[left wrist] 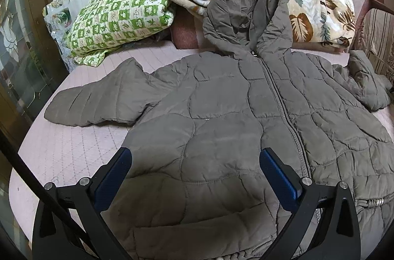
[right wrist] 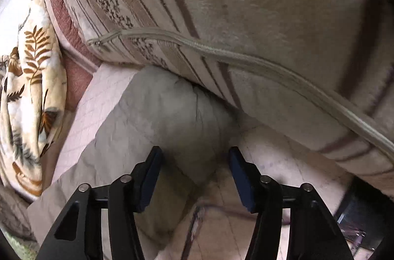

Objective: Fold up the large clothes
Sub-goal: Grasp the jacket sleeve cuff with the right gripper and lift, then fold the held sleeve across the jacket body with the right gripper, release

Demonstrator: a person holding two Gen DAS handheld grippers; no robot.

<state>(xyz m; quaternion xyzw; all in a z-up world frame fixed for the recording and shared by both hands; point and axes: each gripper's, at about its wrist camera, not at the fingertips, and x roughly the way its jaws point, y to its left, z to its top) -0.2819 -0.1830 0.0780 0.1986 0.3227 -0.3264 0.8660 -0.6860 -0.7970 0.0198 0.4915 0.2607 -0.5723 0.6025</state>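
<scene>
Left wrist view: a grey quilted jacket (left wrist: 246, 112) lies front-up and spread flat on a pink bed cover (left wrist: 73, 144). Zip runs up the middle toward the hood (left wrist: 243, 11), which rests against a leaf-print blanket (left wrist: 307, 11) at the far end. One sleeve (left wrist: 98, 100) stretches out to the left over the cover; the other sleeve (left wrist: 367, 85) bunches at the far right, beside a striped cushion (left wrist: 379, 38). A green checked pillow (left wrist: 118, 21) sits at the far left.

The left gripper (left wrist: 195, 176) hangs over the near-left body panel, jaws wide apart, nothing between the pads; whether the tips touch the fabric I cannot tell.

Right wrist view (some motion blur): the right gripper (right wrist: 195, 174) points steeply down at the end of the right-hand sleeve (right wrist: 167, 112), which runs away from the jaws until its tip tucks under the edge of the striped cushion (right wrist: 246, 14). Jaws stand about half apart. The sleeve lies below the gap and toward the left finger (right wrist: 150, 176); the pads do not appear to press on it.

Judgement: the sleeve's long axis lies roughly in line with the gripper's pointing direction, and the right hand is much the nearer. The coming grasp likely depends on taking the sleeve clear of the cushion, then carrying it inward across the zip.
</scene>
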